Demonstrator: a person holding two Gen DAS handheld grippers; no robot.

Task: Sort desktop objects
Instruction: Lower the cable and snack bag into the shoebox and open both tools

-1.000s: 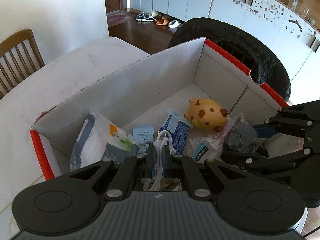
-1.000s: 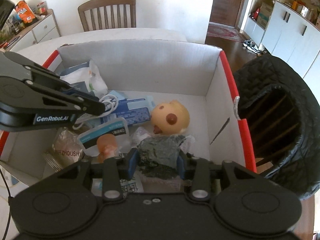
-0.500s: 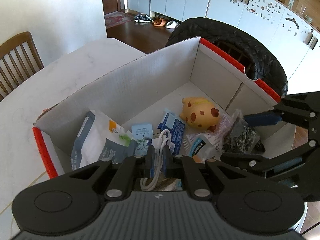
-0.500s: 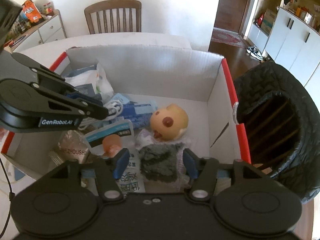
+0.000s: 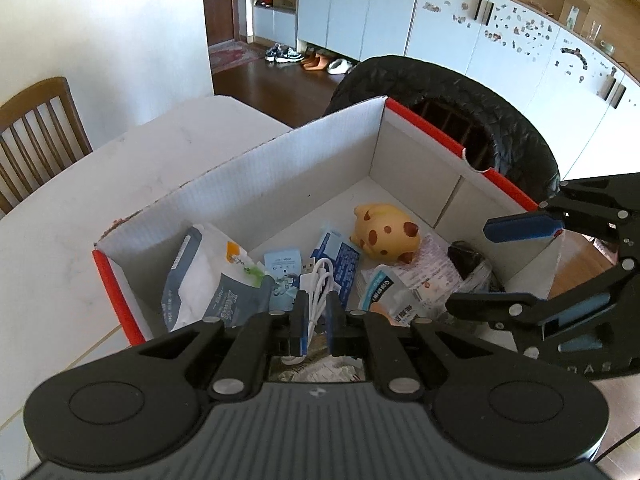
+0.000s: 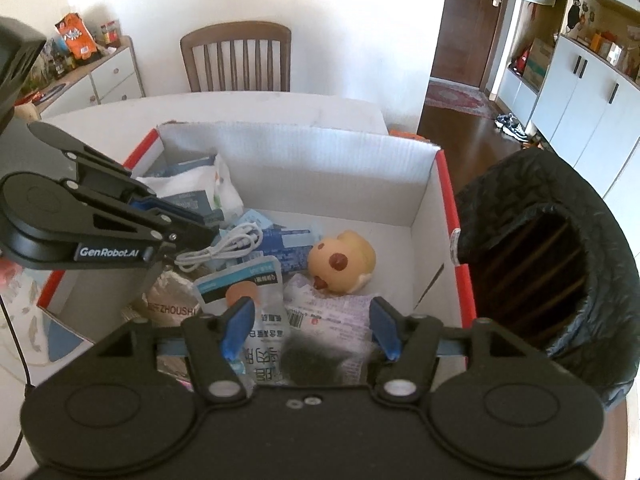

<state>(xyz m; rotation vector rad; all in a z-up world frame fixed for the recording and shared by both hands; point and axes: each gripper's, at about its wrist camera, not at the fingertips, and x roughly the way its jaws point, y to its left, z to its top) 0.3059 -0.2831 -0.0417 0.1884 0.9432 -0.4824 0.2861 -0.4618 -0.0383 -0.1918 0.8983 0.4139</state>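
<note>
The big white box (image 6: 304,168) with the red rim fills the middle of both views and sits on the pale worktop (image 5: 120,168). Lots of things are already piled inside it, so I think a good part of the sorting is done. No loose things show on the bare worktop around the box, though much of the worktop is hidden, so I cannot tell how much is left. A round black bin (image 6: 560,288) stands at the right of the right wrist view, just beside the box. In the box, at the left, lies a white and grey bag (image 5: 208,276). Near the middle sits a yellow toy (image 6: 342,260) with brown spots, round and smooth. Below it lie flat see-through packets (image 6: 260,300) with print on them. A dark bundle in clear wrap (image 6: 316,360) lies low in the right wrist view, between the jaws of the right gripper (image 6: 308,332). Those jaws are opening and do not press on it, so it has been let go into the box. The left gripper (image 5: 318,320) is low in the middle of its own view. Its jaws are clenched on a white cable (image 5: 320,284), thin and looped up, hanging over the pile. I think the cable is the next thing to be put down.
</note>
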